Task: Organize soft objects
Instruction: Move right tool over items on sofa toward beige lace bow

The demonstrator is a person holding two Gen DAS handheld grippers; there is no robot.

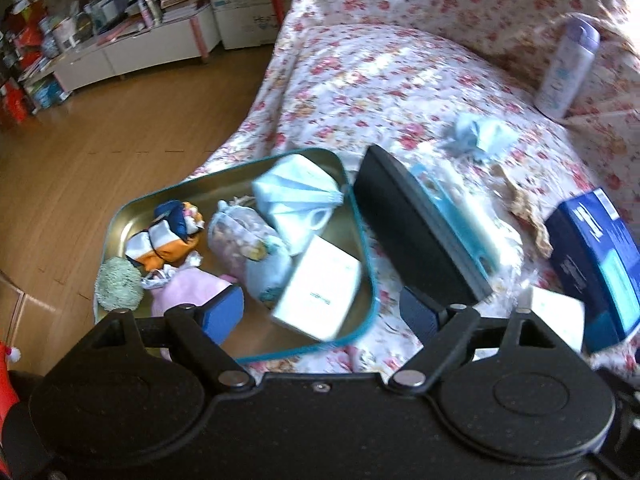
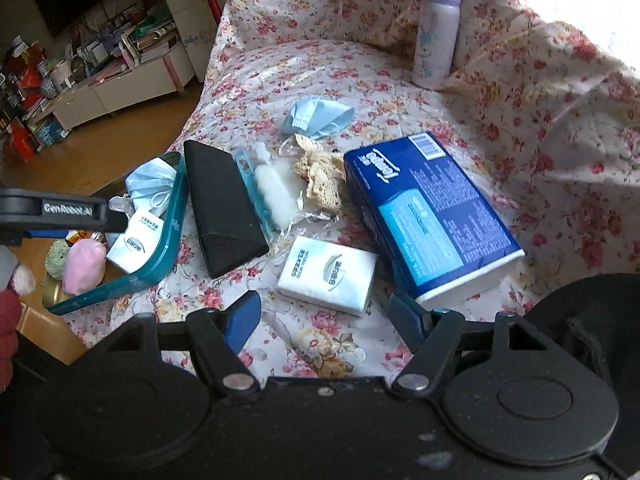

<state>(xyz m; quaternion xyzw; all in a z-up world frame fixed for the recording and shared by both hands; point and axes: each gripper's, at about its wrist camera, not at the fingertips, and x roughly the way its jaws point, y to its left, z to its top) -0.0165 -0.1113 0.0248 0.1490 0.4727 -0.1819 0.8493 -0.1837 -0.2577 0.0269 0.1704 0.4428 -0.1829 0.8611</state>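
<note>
Soft objects sit partly packed: two tissue packs, one in the teal tin (image 1: 362, 236) at frame centre, one (image 2: 328, 276) on the sofa low in my right view. Two blue masks, one (image 1: 296, 192) in the tin, one (image 2: 316, 116) loose. My left jaws (image 1: 320, 312) tilt down, apart, empty; right jaws (image 2: 324, 316) likewise.
</note>
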